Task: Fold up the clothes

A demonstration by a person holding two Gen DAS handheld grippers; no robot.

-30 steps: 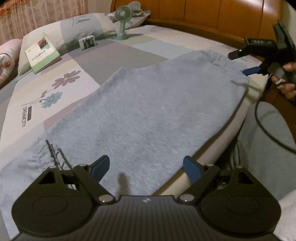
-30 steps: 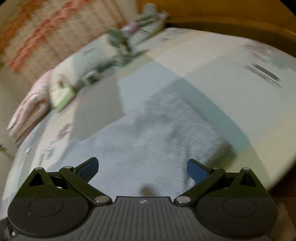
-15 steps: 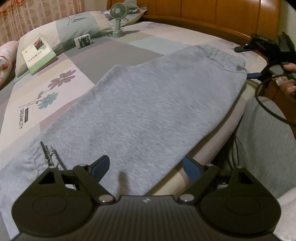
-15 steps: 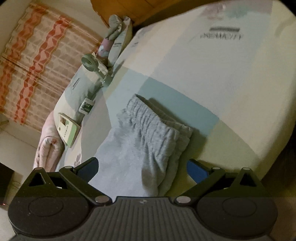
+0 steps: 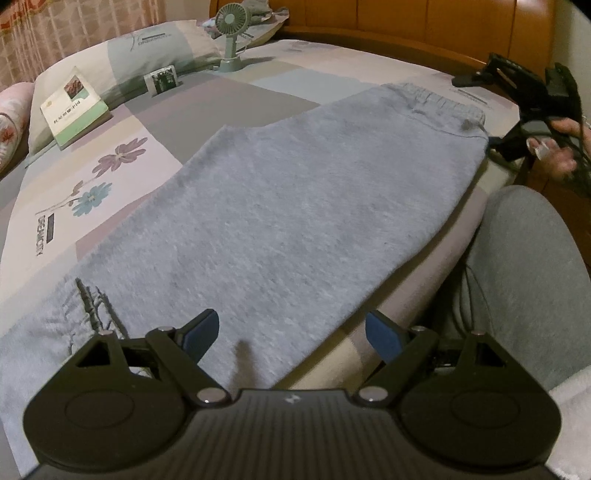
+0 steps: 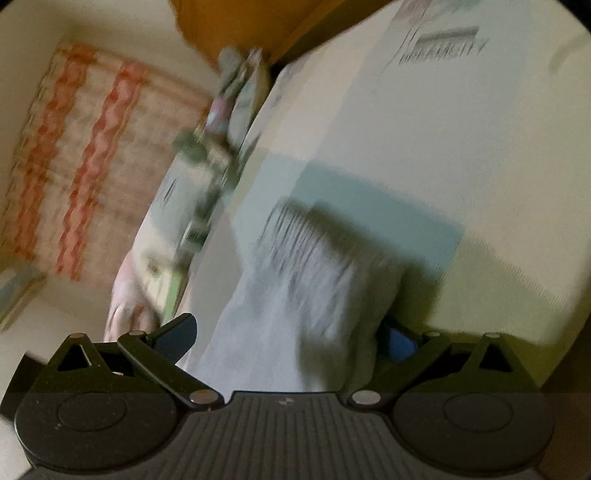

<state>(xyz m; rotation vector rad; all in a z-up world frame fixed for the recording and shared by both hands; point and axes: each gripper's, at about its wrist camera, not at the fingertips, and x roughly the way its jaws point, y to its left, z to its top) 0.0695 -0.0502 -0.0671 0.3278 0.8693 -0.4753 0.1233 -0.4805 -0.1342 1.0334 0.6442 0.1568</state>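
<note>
Grey sweatpants [image 5: 295,199] lie flat along the bed's near edge, with the drawstring end [image 5: 88,299] at the left and a gathered elastic end [image 5: 443,103] at the far right. My left gripper [image 5: 290,325] hovers open over the near hem beside the drawstring and holds nothing. In the left wrist view my right gripper [image 5: 474,110] is in a person's hand [image 5: 561,147], rolled on its side at the elastic corner. The right wrist view is blurred. There the elastic end [image 6: 314,280] lies between the wide-apart fingers of the right gripper [image 6: 291,338], and no pad visibly presses it.
On the patterned bedsheet [image 5: 110,206] beyond the pants lie a book [image 5: 74,107], a small card [image 5: 164,79], a green desk fan [image 5: 231,33] and pillows [image 5: 159,48]. A wooden headboard [image 5: 406,22] closes the far side. The person's grey-clad leg [image 5: 528,277] stands at the bed's right edge.
The right gripper has rolled onto its side and sunk toward the elastic end, which now lies between its fingers. The left gripper has stayed put and open.
</note>
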